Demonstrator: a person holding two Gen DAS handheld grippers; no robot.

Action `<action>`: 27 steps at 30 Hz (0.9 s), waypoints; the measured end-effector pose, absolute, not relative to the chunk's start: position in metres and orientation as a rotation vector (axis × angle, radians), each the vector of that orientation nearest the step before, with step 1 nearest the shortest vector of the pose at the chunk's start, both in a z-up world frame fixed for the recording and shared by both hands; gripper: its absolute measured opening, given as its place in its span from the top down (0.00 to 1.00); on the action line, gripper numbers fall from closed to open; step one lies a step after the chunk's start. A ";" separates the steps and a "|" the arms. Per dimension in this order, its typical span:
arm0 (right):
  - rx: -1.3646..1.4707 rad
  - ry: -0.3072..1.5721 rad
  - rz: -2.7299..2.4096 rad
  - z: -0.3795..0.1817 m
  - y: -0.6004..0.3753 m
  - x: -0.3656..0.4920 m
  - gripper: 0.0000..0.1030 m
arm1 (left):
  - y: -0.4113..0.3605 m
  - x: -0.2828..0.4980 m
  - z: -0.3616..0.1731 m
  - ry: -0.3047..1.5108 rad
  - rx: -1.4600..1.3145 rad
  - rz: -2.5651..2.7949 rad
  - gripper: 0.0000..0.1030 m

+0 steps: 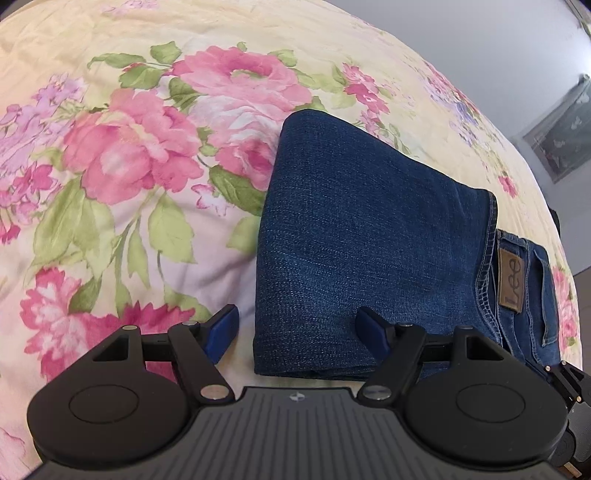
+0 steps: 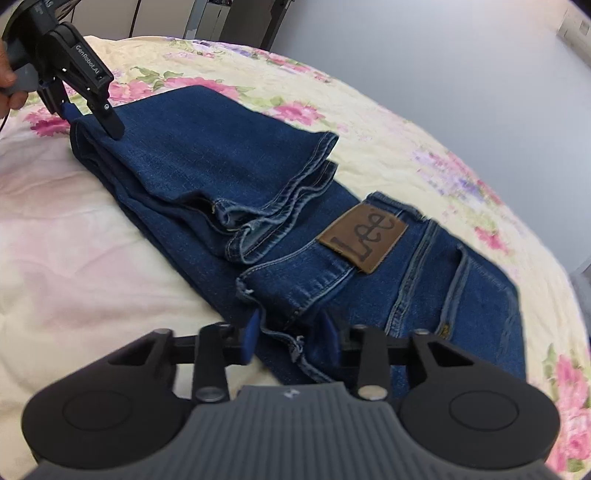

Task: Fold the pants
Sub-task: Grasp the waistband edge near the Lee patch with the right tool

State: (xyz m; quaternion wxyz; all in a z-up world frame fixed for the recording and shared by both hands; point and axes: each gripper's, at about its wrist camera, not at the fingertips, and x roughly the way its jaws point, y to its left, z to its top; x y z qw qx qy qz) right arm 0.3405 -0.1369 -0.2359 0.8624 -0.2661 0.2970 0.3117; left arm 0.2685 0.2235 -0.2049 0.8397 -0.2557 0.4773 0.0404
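Note:
Dark blue jeans [image 1: 362,236] lie folded on a floral bedspread [image 1: 129,166], legs doubled over toward the waistband with its brown Lee patch [image 1: 510,281]. My left gripper [image 1: 297,328] is open, its blue pads straddling the near folded corner. In the right wrist view the jeans [image 2: 229,162] run from upper left to lower right, the patch [image 2: 364,238] near the middle. My right gripper [image 2: 291,339] is open, its pads either side of the waistband edge. The left gripper [image 2: 88,110] shows at the top left over the fold.
The bedspread [image 2: 74,258] spreads wide around the jeans. A grey wall [image 2: 461,55] lies beyond the bed's far edge. A picture frame [image 1: 557,136] leans at the right. Dark furniture legs [image 2: 236,18] stand behind the bed.

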 end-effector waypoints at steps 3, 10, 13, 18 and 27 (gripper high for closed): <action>-0.559 0.565 0.687 -0.220 -0.139 0.335 0.85 | 0.225 0.268 -0.204 1.003 -0.550 0.080 0.18; -0.669 0.688 0.768 -0.229 -0.136 0.341 0.72 | 0.227 0.263 -0.202 1.005 -0.556 0.041 0.17; -0.373 0.688 0.784 -0.200 -0.140 0.356 0.57 | 0.226 0.262 -0.203 1.003 -0.541 0.027 0.15; 0.035 0.892 0.691 -0.196 -0.121 0.411 0.53 | 0.224 0.260 -0.202 0.999 -0.548 0.031 0.15; 0.319 1.165 0.605 -0.231 -0.106 0.439 0.93 | 0.226 0.252 -0.201 0.988 -0.556 0.009 0.17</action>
